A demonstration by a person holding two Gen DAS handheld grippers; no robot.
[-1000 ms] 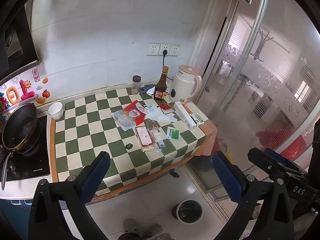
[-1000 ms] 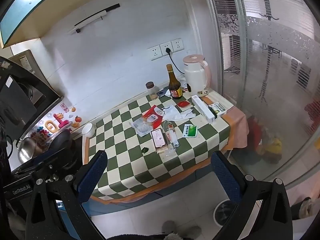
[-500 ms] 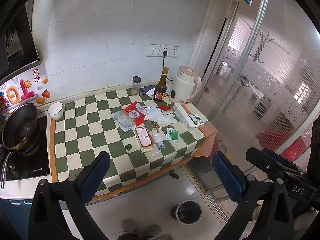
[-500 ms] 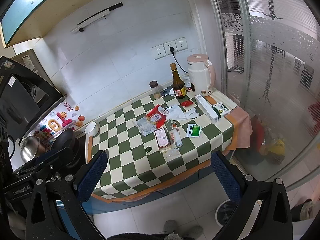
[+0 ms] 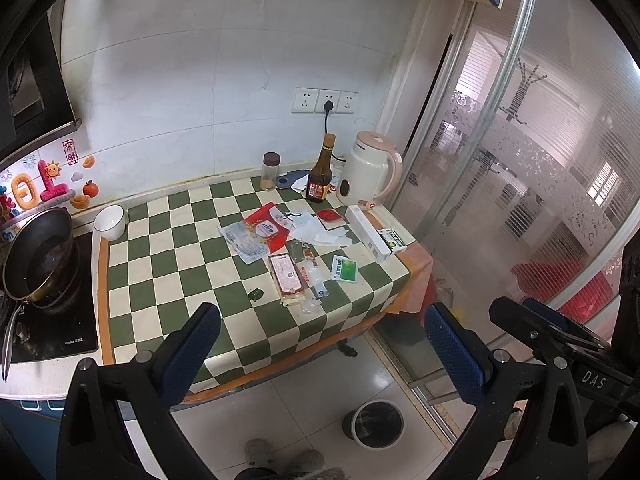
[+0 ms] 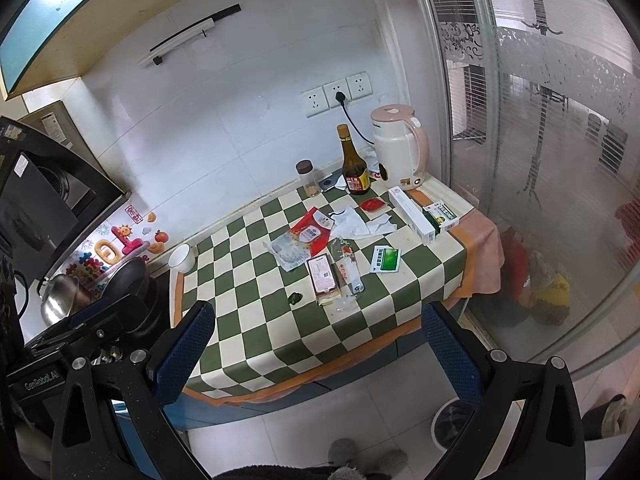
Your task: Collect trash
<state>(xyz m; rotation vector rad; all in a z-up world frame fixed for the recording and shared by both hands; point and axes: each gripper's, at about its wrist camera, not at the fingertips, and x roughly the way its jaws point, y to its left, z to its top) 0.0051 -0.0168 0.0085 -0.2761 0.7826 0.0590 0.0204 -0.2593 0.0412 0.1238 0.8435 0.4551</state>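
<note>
Litter lies on the green-and-white checked counter [image 5: 168, 264]: a red wrapper [image 5: 266, 230], crumpled white paper [image 5: 320, 232], a pink packet [image 5: 285, 274], a clear wrapper [image 5: 310, 272], a green sachet [image 5: 344, 269] and a small dark scrap [image 5: 255, 294]. The same litter shows in the right wrist view, with the red wrapper [image 6: 312, 229] and green sachet [image 6: 386, 259]. A round bin [image 5: 378, 424] stands on the floor in front of the counter. My left gripper [image 5: 322, 356] and right gripper [image 6: 318, 356] are open, empty, and held well back from the counter.
A dark bottle [image 5: 320, 176], spice jar [image 5: 270, 171], kettle [image 5: 370, 174] and long white box [image 5: 368, 232] stand at the counter's right end. A white bowl [image 5: 109, 222] and wok [image 5: 38, 256] sit at the left. A glass sliding door [image 5: 520, 184] is at the right.
Both grippers have backed slightly away from the counter; the counter looks a little smaller and higher in both views. Nothing on the counter has moved.
</note>
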